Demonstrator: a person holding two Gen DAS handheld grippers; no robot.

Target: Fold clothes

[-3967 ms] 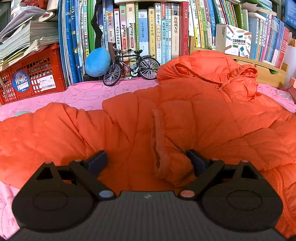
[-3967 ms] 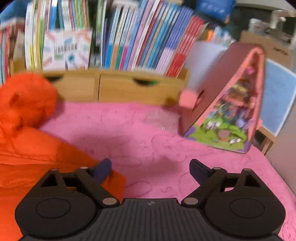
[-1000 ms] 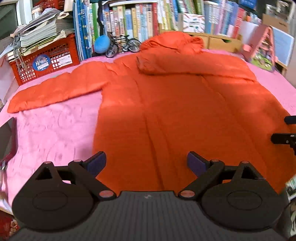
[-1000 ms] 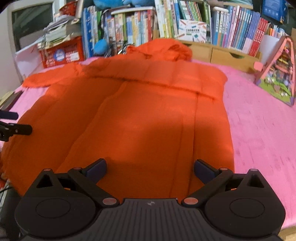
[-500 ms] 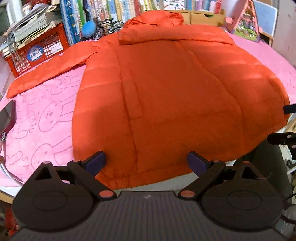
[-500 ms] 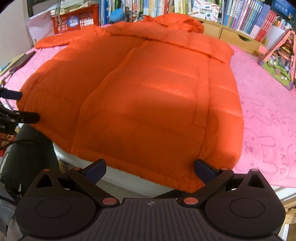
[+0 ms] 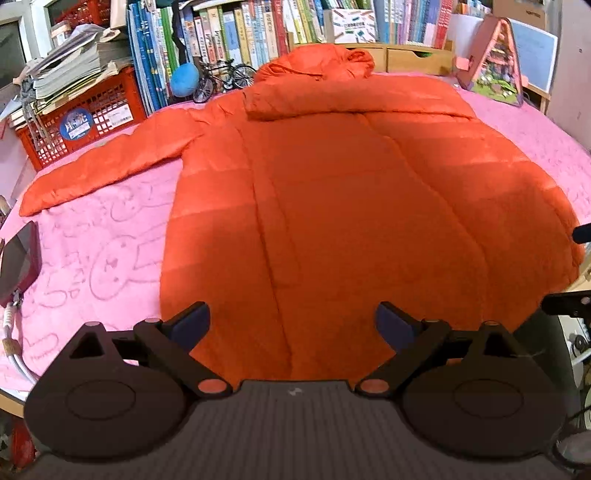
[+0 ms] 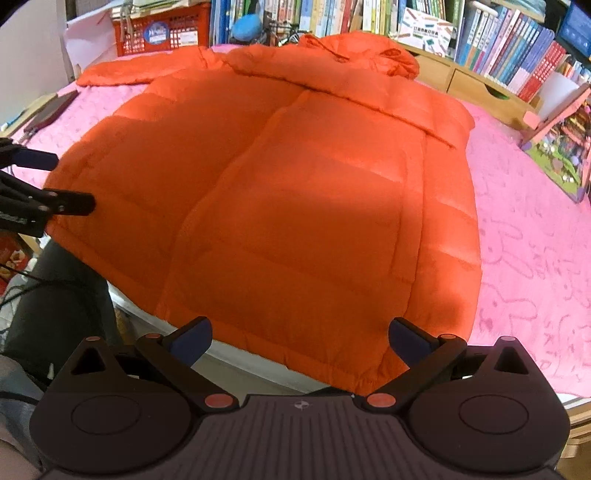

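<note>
Jacket: an orange puffer jacket point(image 7: 332, 206) is laid flat on a pink blanket point(image 7: 103, 236), hood point(image 7: 317, 61) pointing toward the bookshelf, hem at the near edge of the surface and slightly overhanging it in the right wrist view.
Sleeves: one sleeve point(image 7: 110, 162) is stretched out across the blanket toward the red crate; the other is seen folded across the upper chest, below the hood.
Left gripper: the left gripper point(image 7: 293, 323) is held above the hem, fingers spread wide, nothing between them; no contact with the fabric can be confirmed.
Right gripper: the right gripper point(image 8: 301, 338) is held over the hem's near corner, fingers likewise spread wide and empty; its tip is also seen at the right edge of the left wrist view.
Blanket: bunny outlines are pressed into the pink pile on both sides of the jacket.
Back row: a red crate point(image 7: 81, 118) with papers stacked on top, a blue ball point(image 7: 184, 84), a model bicycle point(image 7: 223, 79) and upright books point(image 7: 236, 33) are lined along the far edge.
Right side: a pink toy house point(image 7: 495, 59) stands beside wooden drawers point(image 7: 417, 59), apart from the jacket.
Left edge: a dark red flat device point(image 7: 18, 264) lies on the blanket, apart from the jacket.
</note>
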